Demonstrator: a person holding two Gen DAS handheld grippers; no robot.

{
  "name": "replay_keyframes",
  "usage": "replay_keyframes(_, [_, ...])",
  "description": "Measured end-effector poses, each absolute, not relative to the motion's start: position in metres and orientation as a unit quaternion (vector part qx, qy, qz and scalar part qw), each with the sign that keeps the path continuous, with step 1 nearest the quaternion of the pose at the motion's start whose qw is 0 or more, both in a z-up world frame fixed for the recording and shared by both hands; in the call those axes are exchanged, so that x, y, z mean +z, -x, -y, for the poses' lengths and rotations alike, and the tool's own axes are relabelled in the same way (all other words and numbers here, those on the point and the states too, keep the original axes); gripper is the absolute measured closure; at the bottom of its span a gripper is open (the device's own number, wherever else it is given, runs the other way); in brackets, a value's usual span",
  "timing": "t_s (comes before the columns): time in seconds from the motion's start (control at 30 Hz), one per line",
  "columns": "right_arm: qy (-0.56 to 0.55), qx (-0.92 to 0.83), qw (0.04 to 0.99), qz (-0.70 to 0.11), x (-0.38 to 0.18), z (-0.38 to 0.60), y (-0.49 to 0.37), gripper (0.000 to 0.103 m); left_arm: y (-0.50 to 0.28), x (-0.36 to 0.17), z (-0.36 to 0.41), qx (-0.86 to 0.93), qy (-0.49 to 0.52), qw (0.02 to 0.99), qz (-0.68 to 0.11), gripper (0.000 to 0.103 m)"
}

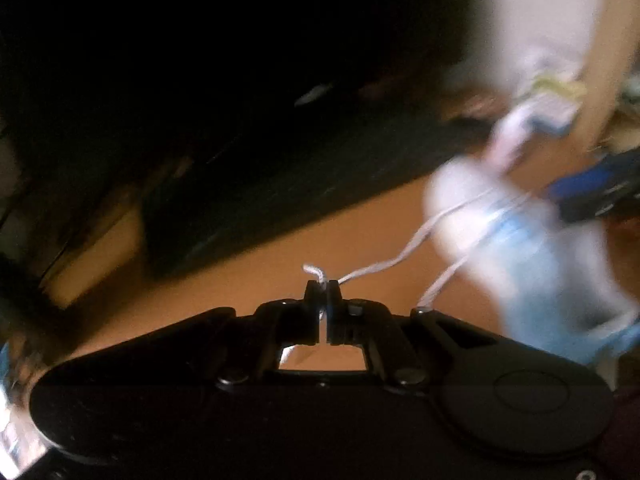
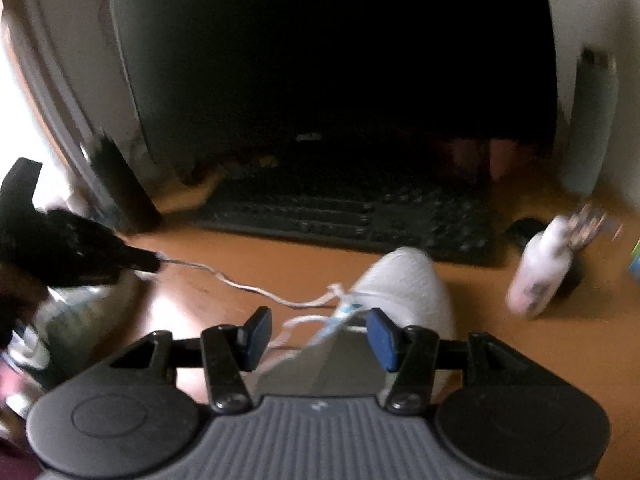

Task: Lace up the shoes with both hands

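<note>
Here the left gripper [image 1: 323,292] has its black jaws pressed together on the thin white shoelace [image 1: 376,268], whose short end pokes up just past the fingertips. From that pinch the lace runs off to the right, slack and wavy, to the blurred white and light-blue fabric sneaker [image 1: 520,240] lying on the orange-brown wooden desk [image 1: 240,280]. A second strand drops from the shoe toward the gripper's body.

The right gripper [image 2: 318,334] stands wide open, its blue-padded fingers [image 2: 380,338] apart on either side of the sneaker's laced throat, gripping nothing. The shoe's white toe points away from this camera, and loose loops of lace lie between the jaws. In the right wrist view the left gripper appears at the far left, well apart from the shoe, with the lace stretched across the desk to it.

Beyond the shoe sits a black keyboard [image 2: 360,216] before a dark monitor [image 2: 320,60]. A white plastic bottle [image 2: 540,276] lies tilted to the right.
</note>
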State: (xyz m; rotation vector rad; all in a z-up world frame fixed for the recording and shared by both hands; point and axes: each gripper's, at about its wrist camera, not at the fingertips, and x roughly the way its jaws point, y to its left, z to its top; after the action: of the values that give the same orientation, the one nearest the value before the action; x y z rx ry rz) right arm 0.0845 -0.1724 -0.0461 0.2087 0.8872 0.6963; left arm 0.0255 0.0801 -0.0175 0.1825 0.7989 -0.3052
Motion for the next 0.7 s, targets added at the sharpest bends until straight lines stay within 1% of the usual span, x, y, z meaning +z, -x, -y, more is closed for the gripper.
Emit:
replay_keyframes(0.1, [-0.223, 0.329, 0.807, -0.437, -0.054, 0.192, -0.089, 0.049, -0.021, -0.001, -0.046, -0.2, -0.083, 0.911, -0.351, 0.103])
replay_keyframes(0.27, [-0.422, 0.302, 0.729, -0.446, -0.075, 0.23, -0.093, 0.049, -0.013, 0.004, -0.018, -0.254, -0.088, 0.902, -0.338, 0.103])
replay_keyframes(0.37, [-0.488, 0.277, 0.699, -0.443, -0.086, 0.246, -0.093, 0.05, -0.01, 0.002, -0.009, -0.276, -0.086, 0.896, -0.337, 0.103])
replay_keyframes(0.5, [-0.532, 0.244, 0.675, -0.448, -0.099, 0.259, -0.094, 0.052, 0.0, 0.004, -0.003, -0.3, -0.078, 0.892, -0.33, 0.103])
replay_keyframes(0.57, [-0.543, 0.237, 0.668, -0.45, -0.105, 0.262, -0.095, 0.061, 0.004, 0.004, 0.0, -0.308, -0.072, 0.889, -0.33, 0.103])
replay_keyframes(0.63, [-0.55, 0.231, 0.665, -0.45, -0.109, 0.264, -0.094, 0.079, 0.006, 0.002, 0.002, -0.312, -0.07, 0.888, -0.332, 0.103])
replay_keyframes(0.67, [-0.552, 0.228, 0.664, -0.45, -0.11, 0.266, -0.094, 0.085, 0.007, 0.002, 0.003, -0.312, -0.071, 0.887, -0.334, 0.103])
replay_keyframes(0.7, [-0.552, 0.226, 0.666, -0.448, -0.111, 0.267, -0.094, 0.094, 0.008, 0.001, 0.003, -0.309, -0.073, 0.887, -0.335, 0.103])
